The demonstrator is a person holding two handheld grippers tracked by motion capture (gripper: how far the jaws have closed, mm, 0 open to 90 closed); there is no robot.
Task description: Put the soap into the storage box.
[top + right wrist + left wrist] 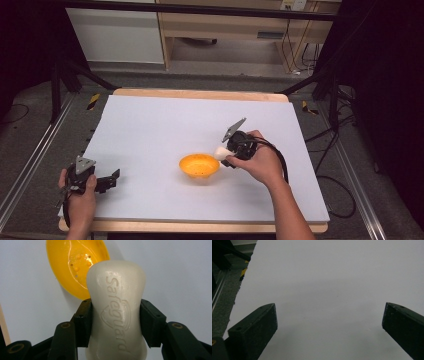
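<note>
The right gripper is clamped on a bar of soap, with one black jaw pressed against each long side of the bar at about its middle. The soap is off-white, waisted in outline, and carries the embossed word "Safeguard" along its upper face; in the right gripper view the bar projects forward beyond the jaw tips. In the high view the bar is seen as a pale end protruding from the gripper toward the left, just beside the right rim of the yellow bowl. Whether the soap touches the rim or hangs slightly above it cannot be determined from the high view, as the detail there is too small. The bowl stands on the white table sheet near the middle of the table, its opening upward. In the right gripper view the bowl lies beyond the soap's far end, and small perforations and droplets are visible on its inner surface. The left gripper is held low at the near left corner of the sheet, well apart from the bowl. In the left gripper view its jaws stand wide apart with bare sheet between them.
</note>
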